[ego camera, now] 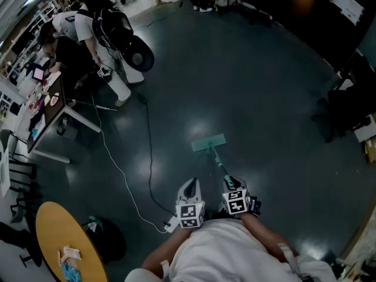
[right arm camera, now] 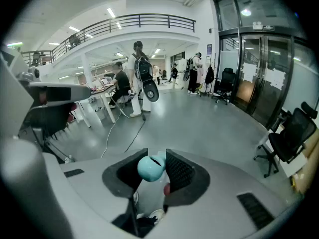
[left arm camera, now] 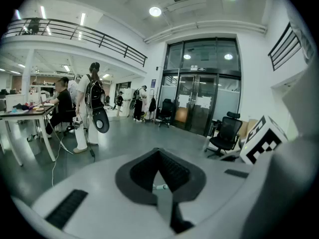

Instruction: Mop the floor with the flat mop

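Observation:
The flat mop's teal head (ego camera: 208,144) lies flat on the dark floor, straight ahead of me. Its thin handle (ego camera: 218,164) slopes back to my right gripper (ego camera: 230,184). In the right gripper view the handle's rounded teal end (right arm camera: 151,167) sits between the jaws, and the right gripper (right arm camera: 157,156) is shut on it. My left gripper (ego camera: 190,185) hangs beside it on the left, apart from the mop. In the left gripper view the left gripper (left arm camera: 159,153) has its jaws closed together, and they hold nothing.
A black cable (ego camera: 147,157) and a white cable (ego camera: 117,166) run across the floor left of the mop. A person with a backpack (ego camera: 111,34) stands by a desk (ego camera: 53,110) at far left. A round wooden table (ego camera: 64,239) is near left; an office chair (ego camera: 346,107) at right.

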Available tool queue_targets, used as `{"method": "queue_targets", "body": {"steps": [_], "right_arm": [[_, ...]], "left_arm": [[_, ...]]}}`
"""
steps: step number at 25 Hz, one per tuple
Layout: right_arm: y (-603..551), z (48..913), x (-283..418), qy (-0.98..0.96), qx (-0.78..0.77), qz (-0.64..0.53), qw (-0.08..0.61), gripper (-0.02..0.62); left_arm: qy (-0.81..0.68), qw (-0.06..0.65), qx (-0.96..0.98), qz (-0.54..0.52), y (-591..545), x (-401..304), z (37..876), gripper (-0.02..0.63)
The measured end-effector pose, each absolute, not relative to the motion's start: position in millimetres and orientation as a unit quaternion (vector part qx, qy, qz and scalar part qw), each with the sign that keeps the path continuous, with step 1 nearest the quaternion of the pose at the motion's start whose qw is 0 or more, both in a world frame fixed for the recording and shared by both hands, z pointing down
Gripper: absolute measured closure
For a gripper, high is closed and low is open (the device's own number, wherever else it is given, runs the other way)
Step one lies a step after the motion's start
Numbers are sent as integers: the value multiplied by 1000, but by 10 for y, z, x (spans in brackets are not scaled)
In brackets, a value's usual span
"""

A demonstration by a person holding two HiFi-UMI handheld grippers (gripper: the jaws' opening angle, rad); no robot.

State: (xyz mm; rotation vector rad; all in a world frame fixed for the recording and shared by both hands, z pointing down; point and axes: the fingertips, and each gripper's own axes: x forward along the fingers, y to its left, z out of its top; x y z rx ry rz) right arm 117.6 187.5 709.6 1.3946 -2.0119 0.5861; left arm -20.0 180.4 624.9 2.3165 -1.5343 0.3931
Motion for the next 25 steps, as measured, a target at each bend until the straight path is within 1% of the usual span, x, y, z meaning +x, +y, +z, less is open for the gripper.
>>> {"method": "queue_targets", "body": {"steps": [9,16,25], "right_arm": [[1951,7084,1196,-750,526,242,320,479],[2019,7111,1223,-746,536,242,313,479],[2027,7155,1262,-760,520,231,315,479]], "left_arm": [[-537,169,815,135,1802,-188,6261,601],[-537,170,815,136,1864,-177,6257,601],[-575,177,790,122,1726,-185,6179,601]]}}
